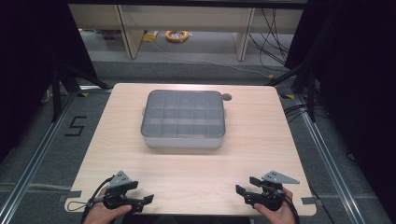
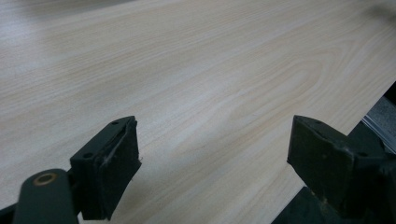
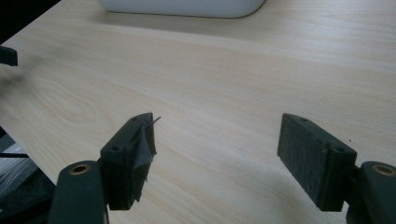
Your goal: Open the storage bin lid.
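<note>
A grey compartment box (image 1: 183, 119) with a see-through lid, split into several cells, lies shut on the light wooden table (image 1: 187, 172), a little behind its middle. My left gripper (image 1: 141, 192) rests at the near left edge in a hand and points right. Its jaws stand wide apart in the left gripper view (image 2: 212, 135), with bare wood between them. At the near right edge a hand holds my right gripper (image 1: 246, 185), which points left. It is open (image 3: 218, 126) over bare wood, and the box's white lower wall (image 3: 182, 7) lies far ahead of it.
A small round cap (image 1: 227, 97) sits in the tabletop behind the box's right corner. On the grey floor, tape forms a "5" (image 1: 74, 126) at the left and a yellow cable coil (image 1: 177, 36) lies far back. Black curtains flank both sides.
</note>
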The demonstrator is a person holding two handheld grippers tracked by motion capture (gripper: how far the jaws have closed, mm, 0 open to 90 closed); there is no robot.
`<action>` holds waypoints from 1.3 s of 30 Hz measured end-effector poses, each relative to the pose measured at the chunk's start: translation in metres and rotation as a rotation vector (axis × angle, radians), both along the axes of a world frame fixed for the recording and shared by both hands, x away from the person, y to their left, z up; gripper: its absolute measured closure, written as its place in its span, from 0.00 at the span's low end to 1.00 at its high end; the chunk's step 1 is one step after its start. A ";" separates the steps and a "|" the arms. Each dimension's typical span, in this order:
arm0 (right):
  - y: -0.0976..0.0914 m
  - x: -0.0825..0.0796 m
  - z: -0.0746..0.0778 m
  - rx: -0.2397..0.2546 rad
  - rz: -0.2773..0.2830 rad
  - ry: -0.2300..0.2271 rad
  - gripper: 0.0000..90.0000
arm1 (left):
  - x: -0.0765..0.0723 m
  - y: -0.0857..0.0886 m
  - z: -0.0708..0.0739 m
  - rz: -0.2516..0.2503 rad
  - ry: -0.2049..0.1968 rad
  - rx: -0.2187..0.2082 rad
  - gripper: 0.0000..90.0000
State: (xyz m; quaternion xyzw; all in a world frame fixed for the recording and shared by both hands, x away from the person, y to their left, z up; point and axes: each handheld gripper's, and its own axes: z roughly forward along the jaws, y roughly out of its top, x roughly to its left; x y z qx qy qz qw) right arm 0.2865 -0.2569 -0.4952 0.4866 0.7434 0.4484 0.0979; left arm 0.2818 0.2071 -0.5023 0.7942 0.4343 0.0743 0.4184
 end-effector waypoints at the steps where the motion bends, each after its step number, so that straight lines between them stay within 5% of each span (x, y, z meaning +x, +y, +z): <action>1: 0.000 0.000 0.000 0.009 -0.003 0.012 0.32 | 0.000 0.000 0.000 0.006 0.001 -0.008 0.18; 3: -0.002 0.001 -0.001 0.024 -0.004 -0.001 0.31 | -0.001 -0.001 0.001 0.022 -0.001 -0.022 0.18; 4: -0.002 0.001 -0.002 0.056 -0.003 0.029 0.31 | 0.000 -0.001 0.000 0.016 -0.003 -0.019 0.18; 7: -0.004 0.002 -0.002 0.030 -0.019 0.019 0.31 | -0.001 -0.002 0.000 0.022 -0.003 -0.025 0.18; 19: -0.003 0.003 -0.001 0.121 -0.039 0.045 0.31 | 0.002 0.001 0.002 0.032 -0.004 -0.053 0.18; 20: -0.003 0.004 -0.001 0.136 -0.024 0.025 0.30 | 0.002 0.001 0.002 0.031 -0.007 -0.058 0.18; 21: -0.001 0.004 -0.001 0.184 -0.020 0.060 0.24 | 0.003 0.001 0.003 0.029 -0.006 -0.064 0.18; 22: -0.003 0.009 -0.005 0.195 0.013 0.022 0.21 | 0.004 0.001 0.003 0.026 -0.004 -0.068 0.18; 23: -0.002 0.008 -0.003 0.256 0.010 0.075 0.22 | 0.005 0.001 0.003 0.017 -0.011 -0.054 0.18; 25: -0.003 0.012 -0.005 0.237 0.013 0.037 0.23 | 0.007 0.000 0.004 0.014 -0.007 -0.066 0.17; 30: -0.001 0.016 -0.002 0.257 0.007 0.043 0.23 | 0.012 0.000 0.006 0.027 -0.006 -0.086 0.18; 39: 0.001 0.029 0.004 0.201 -0.004 -0.007 0.24 | 0.021 0.000 0.009 0.035 0.006 -0.105 0.17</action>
